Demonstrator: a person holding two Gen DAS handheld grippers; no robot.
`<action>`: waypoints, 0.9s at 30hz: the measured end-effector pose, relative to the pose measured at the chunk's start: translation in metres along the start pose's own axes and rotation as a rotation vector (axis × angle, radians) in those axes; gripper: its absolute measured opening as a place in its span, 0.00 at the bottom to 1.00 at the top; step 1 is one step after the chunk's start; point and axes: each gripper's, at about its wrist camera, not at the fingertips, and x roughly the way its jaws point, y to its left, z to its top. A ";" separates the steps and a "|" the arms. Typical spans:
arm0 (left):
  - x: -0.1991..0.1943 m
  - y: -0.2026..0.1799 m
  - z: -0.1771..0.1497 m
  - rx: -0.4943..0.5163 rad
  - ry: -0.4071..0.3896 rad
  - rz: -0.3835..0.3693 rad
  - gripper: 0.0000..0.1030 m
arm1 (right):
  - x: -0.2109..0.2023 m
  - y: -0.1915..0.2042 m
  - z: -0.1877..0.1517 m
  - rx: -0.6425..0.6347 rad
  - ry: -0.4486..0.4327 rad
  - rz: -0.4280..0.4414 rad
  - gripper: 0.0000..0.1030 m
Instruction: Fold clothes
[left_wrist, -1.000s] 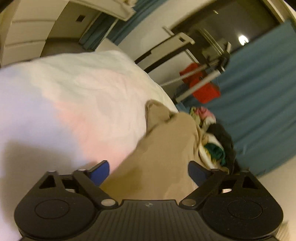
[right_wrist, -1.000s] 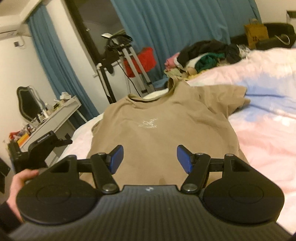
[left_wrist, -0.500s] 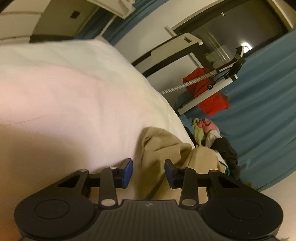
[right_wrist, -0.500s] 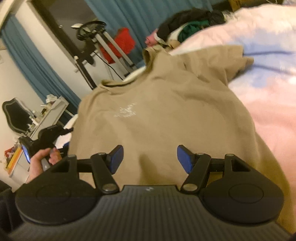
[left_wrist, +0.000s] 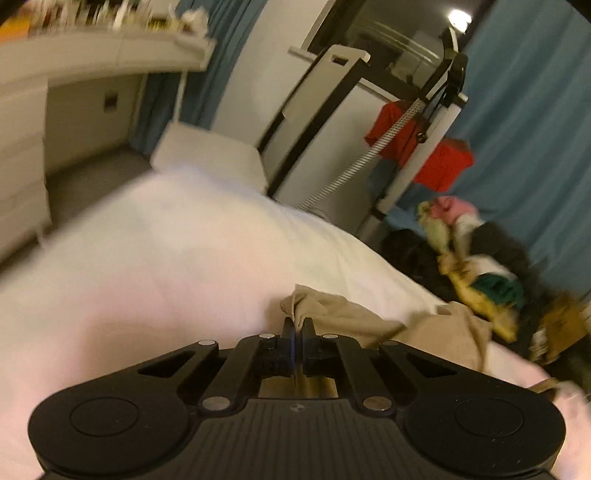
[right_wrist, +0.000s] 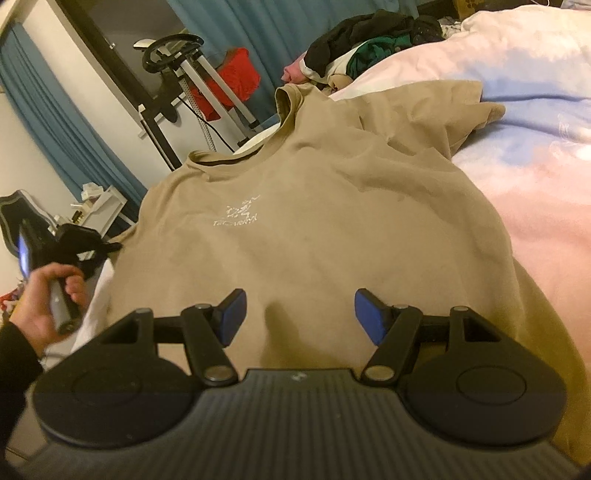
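Note:
A tan T-shirt (right_wrist: 303, 221) with a small white chest logo lies face up on the pale pink and white bed cover (right_wrist: 546, 192). My right gripper (right_wrist: 301, 314) hovers open just above the shirt's lower middle, with only flat cloth under its blue pads (right_wrist: 231, 314). In the left wrist view my left gripper (left_wrist: 296, 326) is shut on a bunched edge of the tan shirt (left_wrist: 332, 314), and cloth shows between its fingers. In the right wrist view a hand (right_wrist: 44, 295) holds that left gripper (right_wrist: 77, 243) at the shirt's left sleeve side; its tips are hidden there.
A pile of mixed clothes (right_wrist: 369, 48) lies at the bed's far edge, beyond the shirt's collar. Past the bed stand an exercise machine with a red garment (right_wrist: 236, 79), blue curtains (left_wrist: 535, 129) and a white desk (left_wrist: 74, 62) at the left.
My left gripper went from wide open to shut, sliding sideways to the shirt's bunched edge. My right gripper dropped closer to the shirt and stayed open.

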 end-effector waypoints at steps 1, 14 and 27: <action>-0.003 -0.003 0.004 0.016 -0.008 0.022 0.04 | -0.001 0.000 0.000 -0.004 -0.004 -0.004 0.66; -0.014 0.055 -0.017 -0.314 0.071 -0.166 0.59 | -0.001 0.000 0.003 -0.020 -0.008 0.003 0.66; 0.034 0.027 -0.065 -0.456 0.137 -0.367 0.54 | 0.001 0.002 -0.006 -0.051 0.014 0.000 0.66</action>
